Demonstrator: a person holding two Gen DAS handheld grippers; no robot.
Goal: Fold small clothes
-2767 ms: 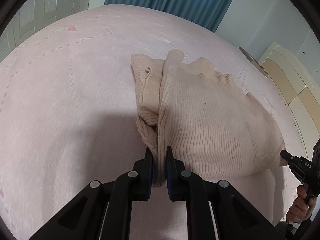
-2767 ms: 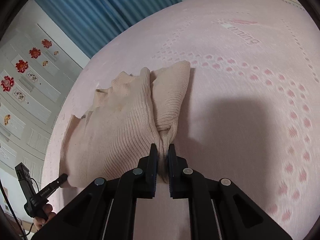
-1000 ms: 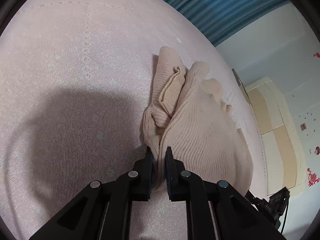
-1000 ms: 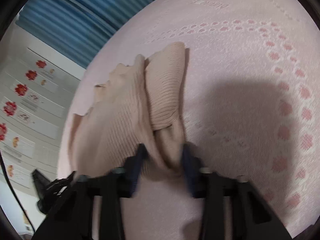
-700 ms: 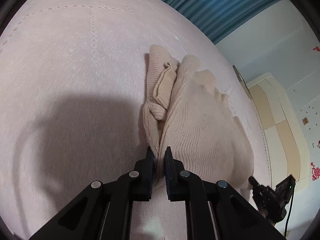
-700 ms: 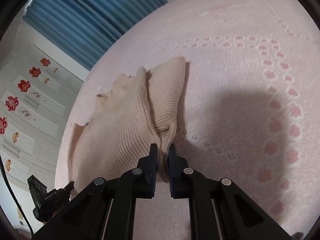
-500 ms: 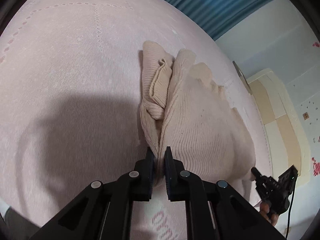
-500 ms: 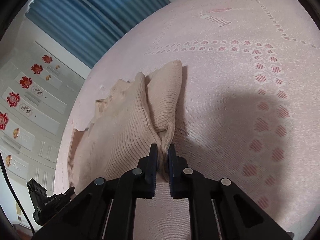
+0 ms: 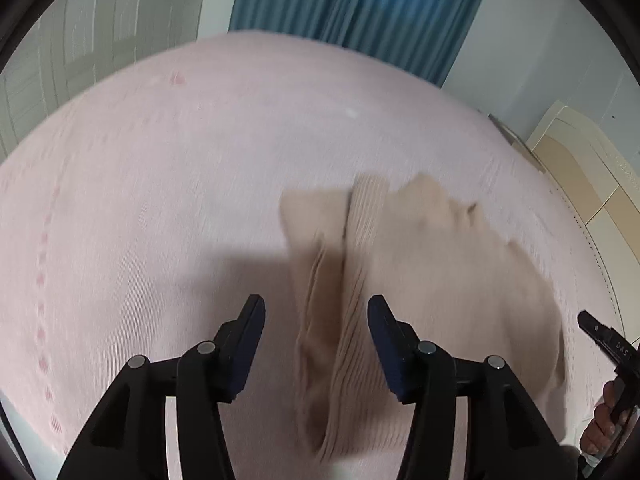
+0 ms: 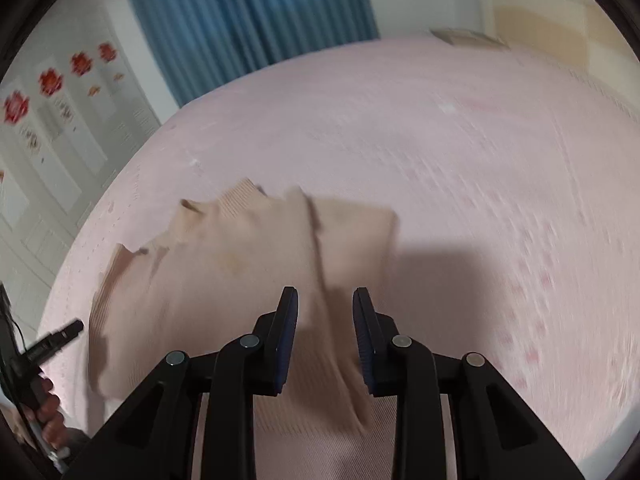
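On the pink bed (image 9: pixel 192 168), in the left wrist view, the beige knit sweater (image 9: pixel 432 280) lies partly folded, released by the left gripper (image 9: pixel 316 328), whose jaws have just opened. In the right wrist view, the right gripper (image 10: pixel 325 334) likewise stands parted over it; the long axis runs left to right, and further folding is judged to remain.

The left gripper (image 9: pixel 316 316) has just been opening, and its two black fingers (image 9: pixel 248 324) now stand wide apart. A beige ribbed sweater (image 9: pixel 420 280) lies folded on the pink bed (image 9: pixel 160 160). One folded edge of it runs down between the fingers, but they do not press on it. At the right edge, a hand (image 9: pixel 604 424) holds the right gripper (image 9: pixel 600 336) near the sweater's corner. A blue curtain (image 9: pixel 360 8) hangs behind the bed. The picture is blurry.
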